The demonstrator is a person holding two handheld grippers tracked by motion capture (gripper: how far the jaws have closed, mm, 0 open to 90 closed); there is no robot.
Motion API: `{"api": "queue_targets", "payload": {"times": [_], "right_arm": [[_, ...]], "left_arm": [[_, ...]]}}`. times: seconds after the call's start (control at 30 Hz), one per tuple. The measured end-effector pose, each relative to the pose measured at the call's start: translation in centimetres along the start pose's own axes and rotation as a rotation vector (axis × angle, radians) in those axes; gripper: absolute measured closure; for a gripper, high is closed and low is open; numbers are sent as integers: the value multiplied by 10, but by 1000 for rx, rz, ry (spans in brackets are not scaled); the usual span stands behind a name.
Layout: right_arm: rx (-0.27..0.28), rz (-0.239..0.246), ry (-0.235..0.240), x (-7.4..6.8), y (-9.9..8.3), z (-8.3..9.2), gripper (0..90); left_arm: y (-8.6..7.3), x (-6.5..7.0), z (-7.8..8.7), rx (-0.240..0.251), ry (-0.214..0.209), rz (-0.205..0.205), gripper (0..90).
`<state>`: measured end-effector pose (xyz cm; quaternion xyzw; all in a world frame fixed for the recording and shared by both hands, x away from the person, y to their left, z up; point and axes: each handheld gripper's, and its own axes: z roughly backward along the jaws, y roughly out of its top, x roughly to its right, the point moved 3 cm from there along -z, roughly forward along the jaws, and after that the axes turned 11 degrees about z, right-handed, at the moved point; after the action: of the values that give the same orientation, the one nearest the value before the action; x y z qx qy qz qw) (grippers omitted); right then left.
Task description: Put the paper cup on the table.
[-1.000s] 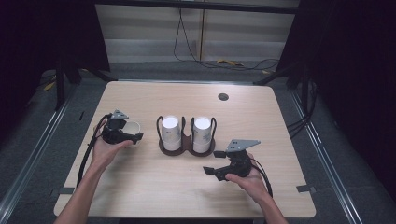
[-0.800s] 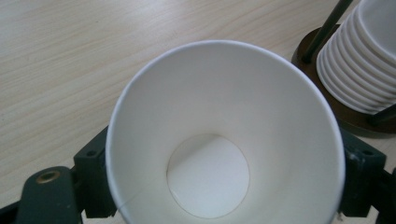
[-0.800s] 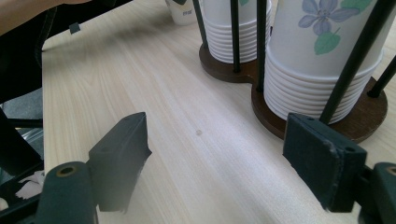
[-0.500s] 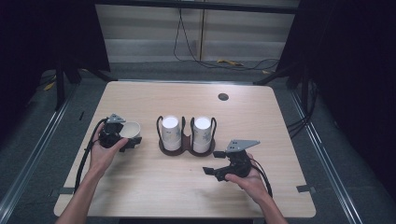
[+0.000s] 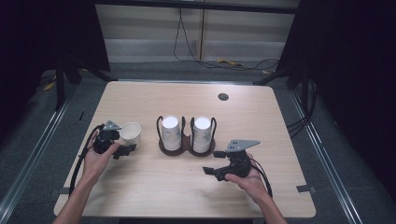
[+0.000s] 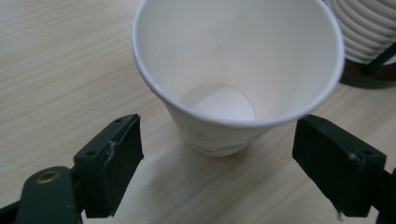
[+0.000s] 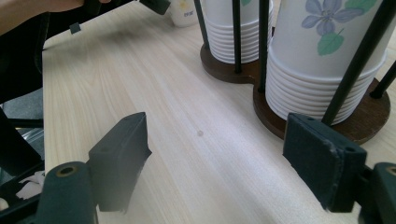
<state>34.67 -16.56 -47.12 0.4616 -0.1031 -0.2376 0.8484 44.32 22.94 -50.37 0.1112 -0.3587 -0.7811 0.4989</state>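
Paper cup (image 6: 233, 74) stands upright on the surface (image 5: 261, 112), left of centre in the high view, just left of the wire rack (image 5: 187, 142) that holds two stacks of inverted cups. Your left gripper (image 6: 233, 175) has its fingers (image 6: 114, 163) spread either side of the cup, not touching it, so nothing is gripped. Expect it to be very light, thin-walled and easy to crush or tip; the rolled rim is the stiffest part. Take it low to mid wall with a soft squeeze, or it will dent or skid on the smooth wood. Your right gripper (image 7: 219, 163), lower right of centre in the high view, sits released and empty, fingers wide, near the rack base.
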Motion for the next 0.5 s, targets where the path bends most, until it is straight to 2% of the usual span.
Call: {"api": "queue_targets", "payload": {"times": [0.03,0.13,0.2,0.27,0.3,0.4,0.47,0.5], "right_arm": [[0,0,0,0,0,0,229],[2,0,-5,0,0,0,229],[4,-4,-11,1,0,0,227],[7,-2,-16,1,0,0,226],[10,-4,-21,1,0,1,223],[11,-13,-32,2,0,2,217],[14,-9,-44,2,0,3,222],[18,-12,-55,1,0,4,224]], "left_arm": [[-1,0,2,-7,-2,-3,160],[-2,2,4,22,-1,6,159],[-4,3,6,3,-11,-6,161],[-7,3,9,5,-4,-10,164],[-9,3,10,16,-7,3,160],[-14,4,13,18,2,-11,159],[-18,7,16,46,3,-24,160],[-19,9,18,52,4,-17,160]]}}
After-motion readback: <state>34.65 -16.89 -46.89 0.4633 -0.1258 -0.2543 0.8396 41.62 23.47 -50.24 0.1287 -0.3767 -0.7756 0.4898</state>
